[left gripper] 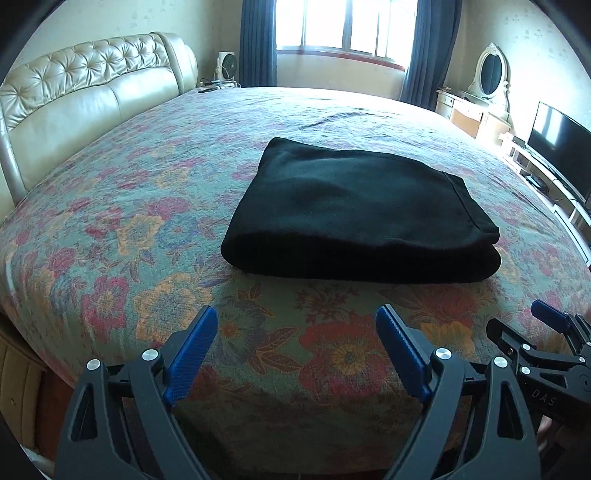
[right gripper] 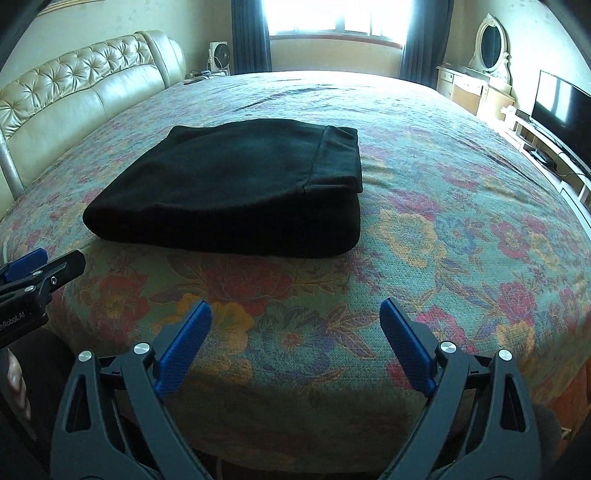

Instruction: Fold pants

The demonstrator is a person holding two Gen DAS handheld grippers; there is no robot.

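Note:
The black pants (left gripper: 351, 210) lie folded in a thick rectangular stack on the floral bedspread (left gripper: 147, 229); they also show in the right wrist view (right gripper: 236, 199), with the waistband on the right side. My left gripper (left gripper: 297, 317) is open and empty, held over the bed's near edge, short of the pants. My right gripper (right gripper: 295, 310) is open and empty, also near the bed's front edge and apart from the pants. The right gripper shows at the left wrist view's right edge (left gripper: 546, 321), and the left gripper shows at the right wrist view's left edge (right gripper: 33, 262).
A padded cream headboard (left gripper: 85, 99) runs along the left. A dresser with an oval mirror (left gripper: 491, 74) and a TV (left gripper: 557, 151) on a low stand are at the right. A window with dark curtains (left gripper: 347, 26) is beyond the bed.

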